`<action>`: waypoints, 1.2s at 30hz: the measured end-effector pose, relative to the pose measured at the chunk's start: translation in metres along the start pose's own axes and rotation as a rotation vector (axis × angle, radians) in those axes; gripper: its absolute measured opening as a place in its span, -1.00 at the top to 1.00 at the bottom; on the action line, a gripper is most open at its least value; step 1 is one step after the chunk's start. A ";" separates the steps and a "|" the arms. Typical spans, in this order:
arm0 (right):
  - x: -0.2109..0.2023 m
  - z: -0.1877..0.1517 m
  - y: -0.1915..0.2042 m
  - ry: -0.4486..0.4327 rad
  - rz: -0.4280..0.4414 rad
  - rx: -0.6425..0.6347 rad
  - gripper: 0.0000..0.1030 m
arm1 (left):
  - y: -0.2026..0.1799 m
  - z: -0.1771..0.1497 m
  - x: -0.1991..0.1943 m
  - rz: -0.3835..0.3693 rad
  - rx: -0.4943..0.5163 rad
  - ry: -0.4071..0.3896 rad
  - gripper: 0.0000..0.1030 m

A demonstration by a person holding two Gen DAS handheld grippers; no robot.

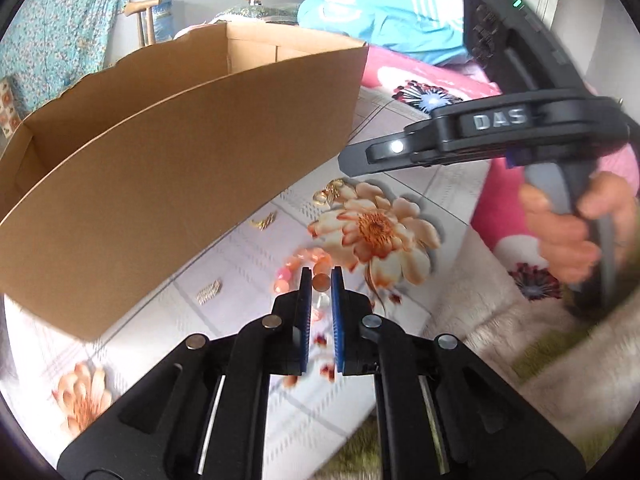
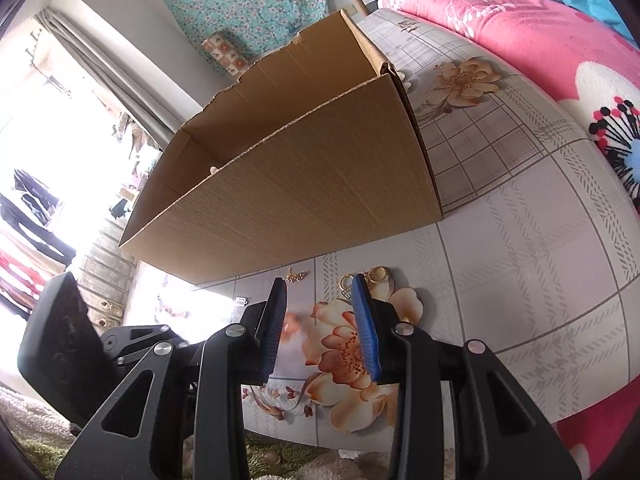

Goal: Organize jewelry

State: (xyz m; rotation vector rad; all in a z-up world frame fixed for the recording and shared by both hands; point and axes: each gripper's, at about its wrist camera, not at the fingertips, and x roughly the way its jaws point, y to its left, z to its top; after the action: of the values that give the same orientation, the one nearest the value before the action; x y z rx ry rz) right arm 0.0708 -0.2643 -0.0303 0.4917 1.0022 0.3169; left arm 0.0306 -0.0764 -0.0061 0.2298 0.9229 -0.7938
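A pink and orange bead bracelet (image 1: pixel 298 266) lies on the flower-print sheet (image 1: pixel 420 200). My left gripper (image 1: pixel 321 280) points down at it, jaws nearly together, with one orange bead pinched between the blue pads. Gold earrings (image 1: pixel 329 194) lie beyond, near the cardboard box (image 1: pixel 180 168). Further left are a small gold piece (image 1: pixel 264 222) and a silver clip (image 1: pixel 208 292). My right gripper (image 2: pixel 320 294) hovers open over the printed flower, with nothing between its fingers. Gold rings (image 2: pixel 374 276) lie just past its right finger, and a gold piece (image 2: pixel 297 276) sits by the cardboard box (image 2: pixel 304 200).
The open box fills the left and centre of both views, standing on the sheet. A hand (image 1: pixel 568 232) holds the right tool at the right of the left wrist view. A pink quilt (image 2: pixel 500 28) lies behind, and a fuzzy blanket (image 1: pixel 520 360) borders the sheet.
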 end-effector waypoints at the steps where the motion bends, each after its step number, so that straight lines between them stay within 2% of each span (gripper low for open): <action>1: 0.001 -0.001 -0.001 0.006 0.002 0.002 0.35 | 0.003 -0.005 -0.003 0.007 -0.008 0.012 0.83; 4: 0.005 -0.003 0.001 0.020 -0.003 -0.003 0.35 | 0.018 -0.021 -0.006 0.055 -0.060 0.056 0.83; 11: 0.011 -0.008 0.014 0.036 -0.025 -0.059 0.35 | 0.067 -0.036 -0.021 0.193 -0.234 0.076 0.81; 13: 0.013 -0.008 0.018 0.040 -0.033 -0.074 0.35 | 0.076 -0.041 -0.025 0.210 -0.271 0.088 0.53; 15: 0.013 -0.008 0.022 0.038 -0.038 -0.087 0.35 | 0.081 -0.043 -0.034 0.216 -0.303 0.069 0.38; 20: 0.017 -0.007 0.031 0.025 -0.033 -0.104 0.35 | 0.081 -0.032 -0.044 0.171 -0.316 -0.003 0.35; 24: 0.020 -0.008 0.037 0.008 -0.045 -0.124 0.35 | 0.068 -0.011 -0.025 0.117 -0.306 -0.021 0.35; 29: 0.021 -0.016 0.051 -0.018 -0.069 -0.167 0.34 | 0.059 0.005 0.005 0.154 -0.306 0.010 0.35; 33: 0.026 -0.020 0.058 -0.016 -0.081 -0.195 0.34 | 0.055 0.005 0.021 0.207 -0.300 0.049 0.35; 36: 0.031 -0.020 0.062 -0.011 -0.088 -0.215 0.34 | 0.050 0.009 0.030 0.248 -0.261 0.074 0.35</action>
State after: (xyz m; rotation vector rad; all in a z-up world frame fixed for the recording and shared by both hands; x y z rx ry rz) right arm 0.0676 -0.1918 -0.0285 0.2534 0.9634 0.3380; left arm 0.0812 -0.0615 -0.0312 0.1420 1.0350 -0.4334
